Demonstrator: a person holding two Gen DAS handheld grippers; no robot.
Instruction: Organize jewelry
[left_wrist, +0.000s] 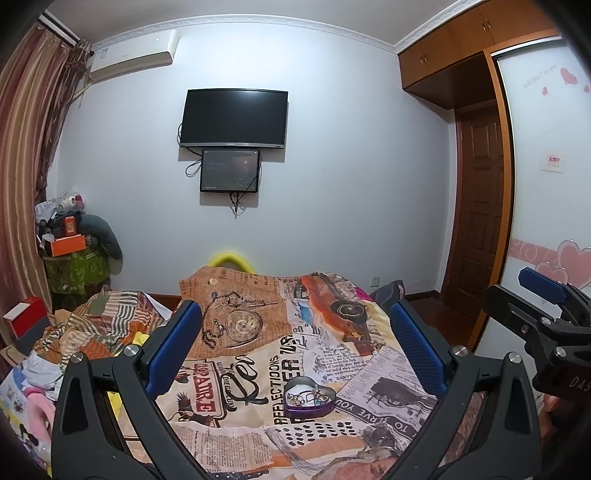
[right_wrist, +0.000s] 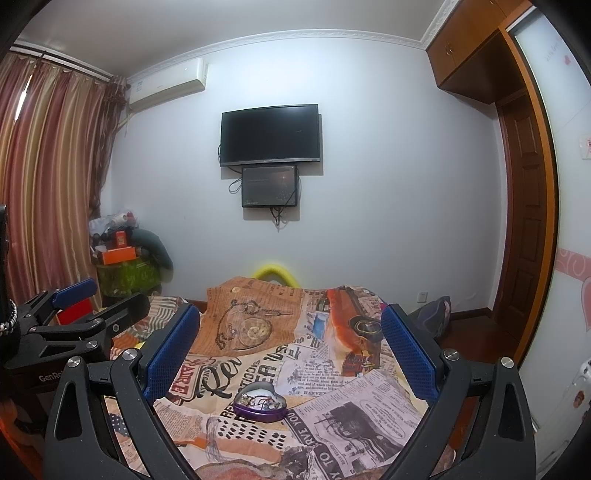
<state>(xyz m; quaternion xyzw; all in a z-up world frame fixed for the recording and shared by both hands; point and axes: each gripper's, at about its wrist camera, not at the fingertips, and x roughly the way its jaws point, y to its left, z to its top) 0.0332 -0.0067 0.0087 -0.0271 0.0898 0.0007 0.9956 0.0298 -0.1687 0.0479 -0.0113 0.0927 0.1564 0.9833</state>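
Observation:
A purple heart-shaped tin (left_wrist: 309, 398) with several small jewelry pieces inside sits on the newspaper-print cloth (left_wrist: 258, 354). It also shows in the right wrist view (right_wrist: 260, 401). My left gripper (left_wrist: 295, 343) is open and empty, held above and behind the tin. My right gripper (right_wrist: 291, 343) is open and empty too, at a similar height. In the left wrist view the right gripper (left_wrist: 532, 295) shows at the right edge. In the right wrist view the left gripper (right_wrist: 85, 299) shows at the left edge.
The cloth covers a raised surface over a bed with a striped blanket (left_wrist: 107, 321). A TV (left_wrist: 233, 119) and a small screen (left_wrist: 229, 170) hang on the far wall. Cluttered boxes (left_wrist: 68, 240) stand far left. A wardrobe and door (left_wrist: 480, 229) are on the right.

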